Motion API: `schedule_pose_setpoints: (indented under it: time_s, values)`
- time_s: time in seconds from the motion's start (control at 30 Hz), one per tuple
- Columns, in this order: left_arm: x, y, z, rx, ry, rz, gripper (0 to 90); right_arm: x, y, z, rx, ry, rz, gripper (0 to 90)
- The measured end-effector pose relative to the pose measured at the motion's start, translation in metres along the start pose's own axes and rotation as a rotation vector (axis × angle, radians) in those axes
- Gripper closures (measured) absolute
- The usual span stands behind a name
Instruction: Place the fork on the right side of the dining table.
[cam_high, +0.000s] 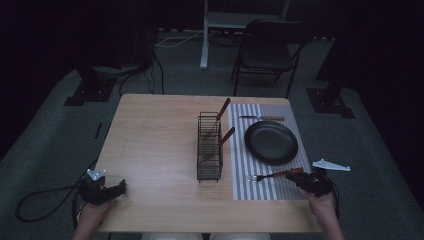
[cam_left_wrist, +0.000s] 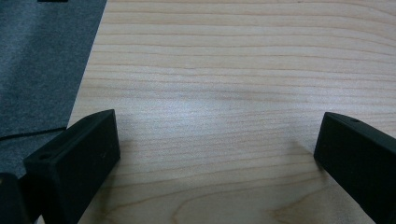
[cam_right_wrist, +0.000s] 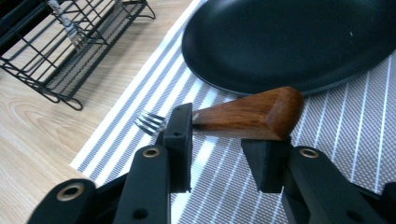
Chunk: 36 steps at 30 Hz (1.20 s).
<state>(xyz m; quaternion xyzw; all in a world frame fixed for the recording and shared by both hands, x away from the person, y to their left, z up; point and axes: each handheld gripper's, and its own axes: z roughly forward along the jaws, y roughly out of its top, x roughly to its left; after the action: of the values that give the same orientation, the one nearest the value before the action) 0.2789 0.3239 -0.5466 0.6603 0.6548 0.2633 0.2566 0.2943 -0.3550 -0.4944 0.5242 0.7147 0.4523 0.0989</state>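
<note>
Your right gripper (cam_right_wrist: 217, 149) sits at the near right edge of the striped placemat (cam_high: 245, 170), its jaws apart on either side of the wooden handle of the fork (cam_right_wrist: 243, 114). From the right gripper view you cannot tell for certain whether the pads already touch the wood, but a gap shows between them and nothing looks clamped. The fork lies flat on the mat just in front of the black plate (cam_high: 271, 142), tines pointing toward the wire caddy (cam_high: 209, 146). The handle's rounded butt rests right beside the plate's rim, so closing off-centre would likely pivot the fork and knock it against the plate. You are also gripping near the very end of the handle, and the tine end may sag or swing once lifted. Your left gripper (cam_left_wrist: 210, 154) hovers with jaws wide apart over bare table (cam_left_wrist: 233, 70) near its left edge, holding nothing.
</note>
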Motion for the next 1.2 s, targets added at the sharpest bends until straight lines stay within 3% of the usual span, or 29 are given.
schedule_pose_setpoints:
  time_s: [0.27,0.43,0.67,1.03,1.2]
  values:
    - [0.0,0.0,0.0,0.0,0.0,0.0,0.6,-0.023,-0.016,0.007,-0.006,0.068,0.025,61.0]
    - [0.0,0.0,0.0,0.0,0.0,0.0,0.7,-0.031,-0.024,0.012,0.03,0.05,0.028,56.1]
    - [0.0,0.0,0.0,0.0,0.0,0.0,0.7,-0.039,-0.029,0.015,0.039,0.02,0.042,55.6]
    - [0.0,0.0,0.0,0.0,0.002,-0.001,0.6,-0.038,-0.033,0.017,0.042,0.016,0.048,51.7]
    - [0.0,0.0,0.0,0.0,0.001,-0.002,0.6,-0.028,-0.037,0.023,0.064,-0.003,0.007,47.7]
